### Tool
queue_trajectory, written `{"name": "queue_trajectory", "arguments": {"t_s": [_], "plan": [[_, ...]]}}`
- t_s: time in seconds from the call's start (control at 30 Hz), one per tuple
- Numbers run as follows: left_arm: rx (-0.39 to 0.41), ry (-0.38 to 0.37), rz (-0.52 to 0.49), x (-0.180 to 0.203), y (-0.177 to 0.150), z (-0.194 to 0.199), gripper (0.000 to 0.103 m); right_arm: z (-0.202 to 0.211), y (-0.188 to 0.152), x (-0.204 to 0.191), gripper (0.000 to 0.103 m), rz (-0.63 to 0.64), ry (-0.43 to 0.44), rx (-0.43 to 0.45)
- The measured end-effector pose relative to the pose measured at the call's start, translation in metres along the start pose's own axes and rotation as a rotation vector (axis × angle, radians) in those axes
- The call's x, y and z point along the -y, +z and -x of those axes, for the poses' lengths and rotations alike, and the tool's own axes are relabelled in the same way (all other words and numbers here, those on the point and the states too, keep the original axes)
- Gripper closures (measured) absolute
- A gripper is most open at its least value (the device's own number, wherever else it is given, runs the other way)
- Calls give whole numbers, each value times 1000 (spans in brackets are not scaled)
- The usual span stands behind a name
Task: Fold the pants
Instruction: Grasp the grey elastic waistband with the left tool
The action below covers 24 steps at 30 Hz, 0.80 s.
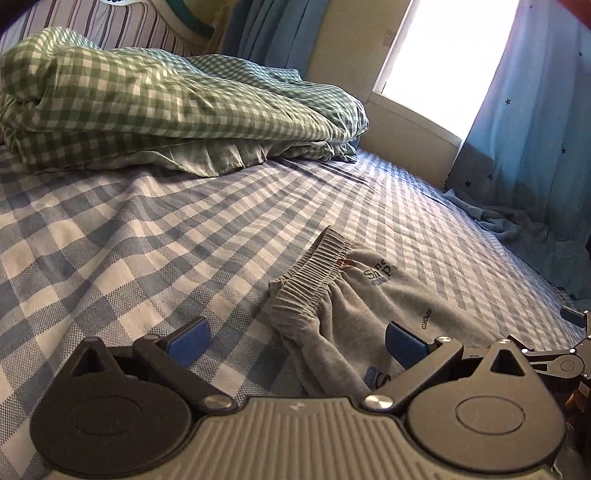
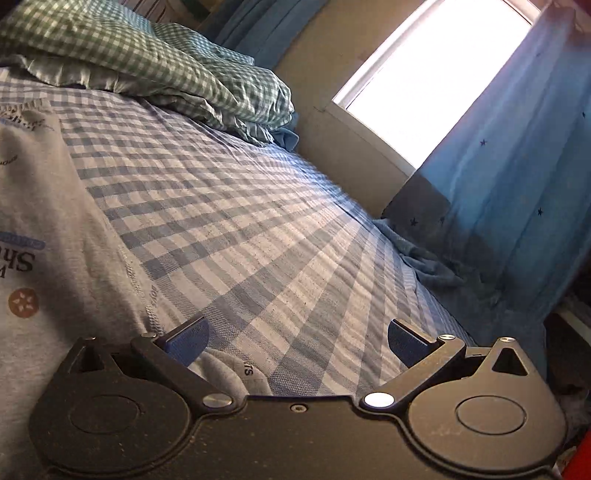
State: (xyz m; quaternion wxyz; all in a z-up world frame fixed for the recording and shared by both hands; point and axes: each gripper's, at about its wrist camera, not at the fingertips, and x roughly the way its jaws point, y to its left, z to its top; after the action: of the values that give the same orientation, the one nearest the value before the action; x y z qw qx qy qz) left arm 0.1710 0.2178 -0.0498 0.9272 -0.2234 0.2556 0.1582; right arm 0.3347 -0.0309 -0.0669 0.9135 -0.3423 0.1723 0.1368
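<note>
Grey sweatpants (image 1: 373,310) with printed logos lie on the blue checked bed sheet (image 1: 147,229). Their ribbed elastic waistband (image 1: 314,273) points away from me, bunched. My left gripper (image 1: 297,339) is open, low over the bed, its blue pads either side of the pants' left edge. In the right wrist view the pants (image 2: 48,229) lie at the left, their stitched edge running toward my right gripper (image 2: 297,339). It is open, with a corner of grey fabric just below its left pad (image 2: 188,341). Part of the right gripper shows in the left view (image 1: 565,354).
A crumpled green checked duvet (image 1: 166,99) is heaped at the head of the bed, against a striped headboard (image 1: 110,29). A bright window (image 1: 450,55) and blue star curtains (image 1: 535,147) stand beyond the far bed edge. Curtain fabric pools on the bed's edge (image 2: 436,266).
</note>
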Motion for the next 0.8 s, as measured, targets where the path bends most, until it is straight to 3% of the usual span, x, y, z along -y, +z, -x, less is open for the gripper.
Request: {"name": "queue_trajectory", "arguments": {"t_s": [0.1, 0.27, 0.47, 0.63, 0.8], "plan": [[8, -20, 23, -5, 0, 1, 0, -4, 1, 6, 1, -24, 25, -29], [31, -70, 87, -16, 0, 5, 0, 22, 1, 14, 1, 55, -103, -6], [29, -62, 85, -17, -1, 5, 0, 39, -27, 6, 1, 131, -77, -60], [20, -59, 83, -15, 2, 4, 0, 59, -16, 20, 1, 76, -101, -28], [7, -185, 138, -16, 10, 1, 1, 126, -30, 24, 1, -2, -86, 22]]}}
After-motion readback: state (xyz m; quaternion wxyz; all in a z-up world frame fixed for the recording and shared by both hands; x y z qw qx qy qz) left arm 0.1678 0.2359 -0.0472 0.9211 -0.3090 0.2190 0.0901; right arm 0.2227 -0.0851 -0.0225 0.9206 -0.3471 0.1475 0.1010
